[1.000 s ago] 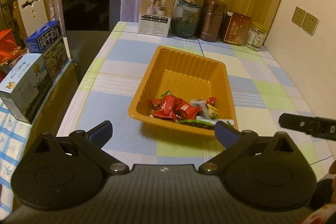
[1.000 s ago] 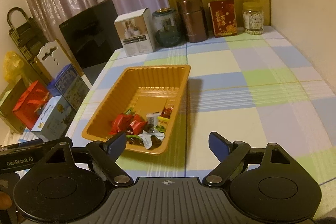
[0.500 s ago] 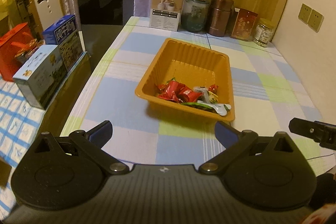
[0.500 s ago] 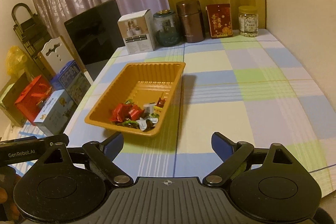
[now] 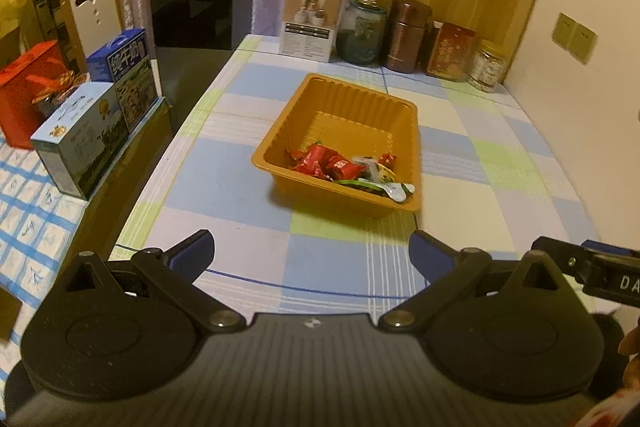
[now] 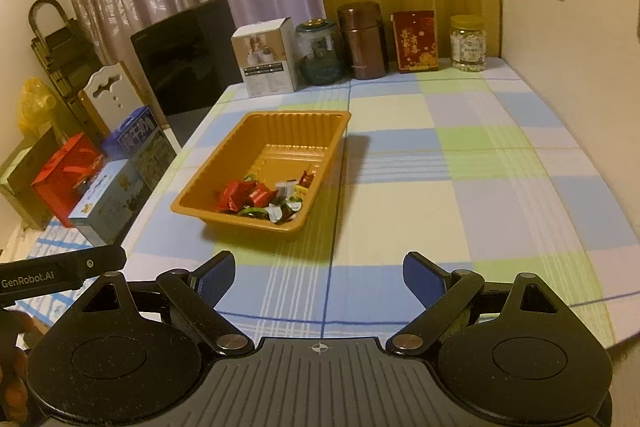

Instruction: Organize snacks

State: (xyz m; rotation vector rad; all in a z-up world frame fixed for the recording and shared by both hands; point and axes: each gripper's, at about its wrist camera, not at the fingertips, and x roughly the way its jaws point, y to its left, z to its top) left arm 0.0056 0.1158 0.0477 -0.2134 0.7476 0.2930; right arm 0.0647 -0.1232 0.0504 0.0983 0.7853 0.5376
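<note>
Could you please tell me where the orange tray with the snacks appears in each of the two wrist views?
Left wrist view: the orange tray sits just right of centre on the checked tablecloth, snacks piled at its near end.
Right wrist view: the orange tray lies left of centre, snacks at its near right corner.
Shared landmark: the white box standing at the table's far edge, behind the tray.

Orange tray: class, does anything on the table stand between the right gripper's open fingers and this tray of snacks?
Nothing visible does. Between the right gripper and the orange tray lies only bare checked tablecloth. The boxes and jars stand in a row at the table's far edge, beyond the tray. The snacks lie inside, at its near end.
</note>
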